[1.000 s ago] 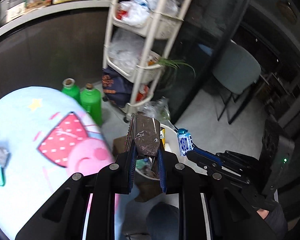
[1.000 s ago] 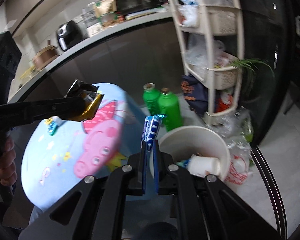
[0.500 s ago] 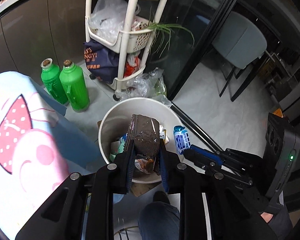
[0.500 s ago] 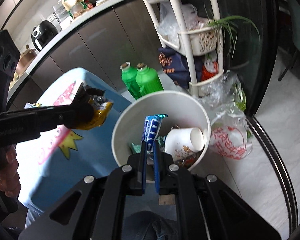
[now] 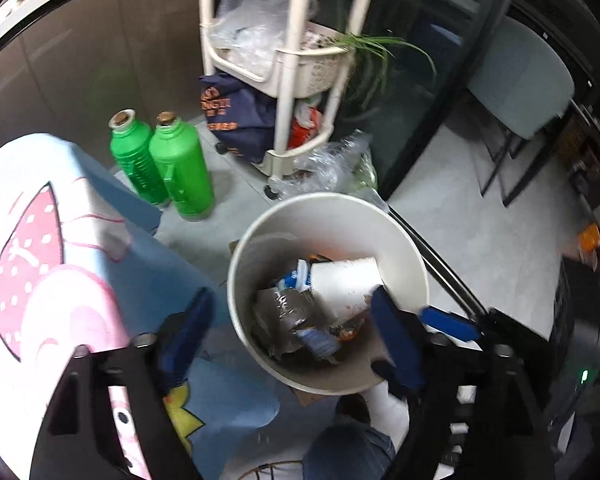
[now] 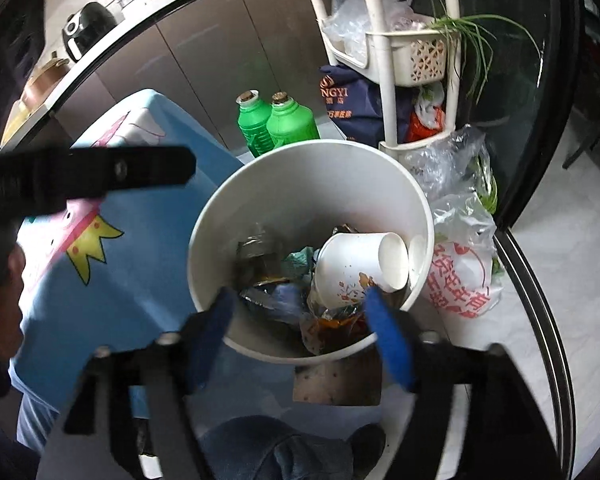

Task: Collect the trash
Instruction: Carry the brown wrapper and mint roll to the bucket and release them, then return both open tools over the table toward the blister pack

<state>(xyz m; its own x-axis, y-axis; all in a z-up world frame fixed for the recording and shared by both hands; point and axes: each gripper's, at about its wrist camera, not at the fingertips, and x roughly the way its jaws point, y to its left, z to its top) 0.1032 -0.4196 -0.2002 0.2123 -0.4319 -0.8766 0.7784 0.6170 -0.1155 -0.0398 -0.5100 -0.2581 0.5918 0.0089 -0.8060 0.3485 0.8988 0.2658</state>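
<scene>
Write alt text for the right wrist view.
The right tool hangs open and empty over a white bin holding a paper cup and crumpled wrappers. Behind the bin stand two green bottles and a white rack; a blue cartoon cloth lies left, a printed plastic bag right.

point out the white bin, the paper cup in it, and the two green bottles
white bin (image 6: 312, 168), right wrist view, inner back wall.
paper cup (image 6: 352, 264), right wrist view, side wall.
green bottles (image 5: 182, 168), left wrist view, body of the nearer bottle.
</scene>
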